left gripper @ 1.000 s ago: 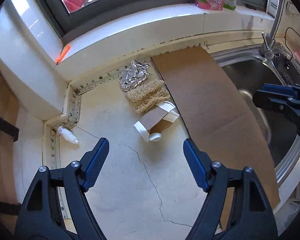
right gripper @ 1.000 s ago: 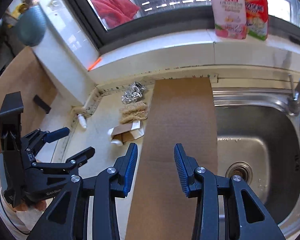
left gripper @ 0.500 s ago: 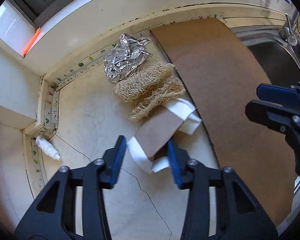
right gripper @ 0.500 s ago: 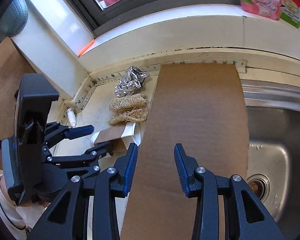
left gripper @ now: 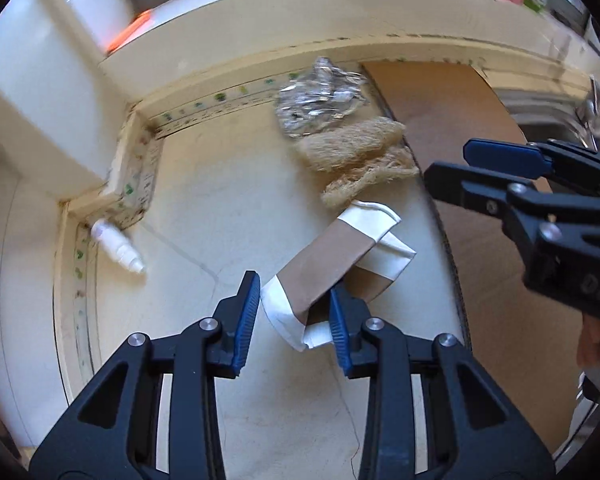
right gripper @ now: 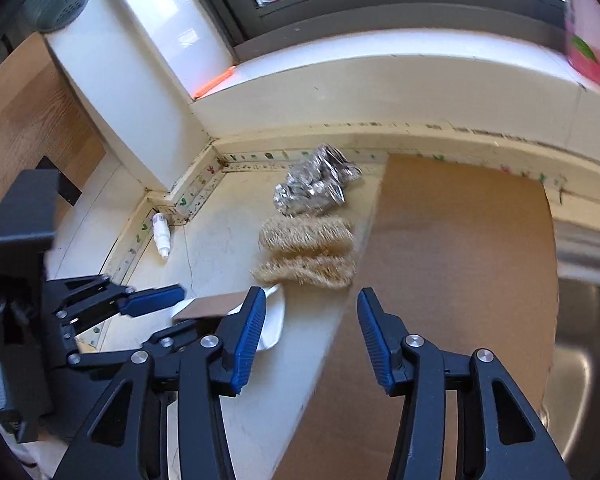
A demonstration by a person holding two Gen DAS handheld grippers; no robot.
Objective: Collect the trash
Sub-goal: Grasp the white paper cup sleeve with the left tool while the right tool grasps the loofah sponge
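Left gripper (left gripper: 294, 316): jaws closing around the near end of the flattened brown-and-white paper carton (left gripper: 332, 268); pad contact unclear. Carton lies on the counter (left gripper: 220, 200), left of the cardboard sheet (left gripper: 480, 200). Right gripper (right gripper: 312, 336): jaws opening, nothing between them.

Bright window daylight, blurred fisheye edges

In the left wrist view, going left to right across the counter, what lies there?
Small white bottle → flattened brown-and-white paper cup → cardboard sheet → right hand-held gripper.
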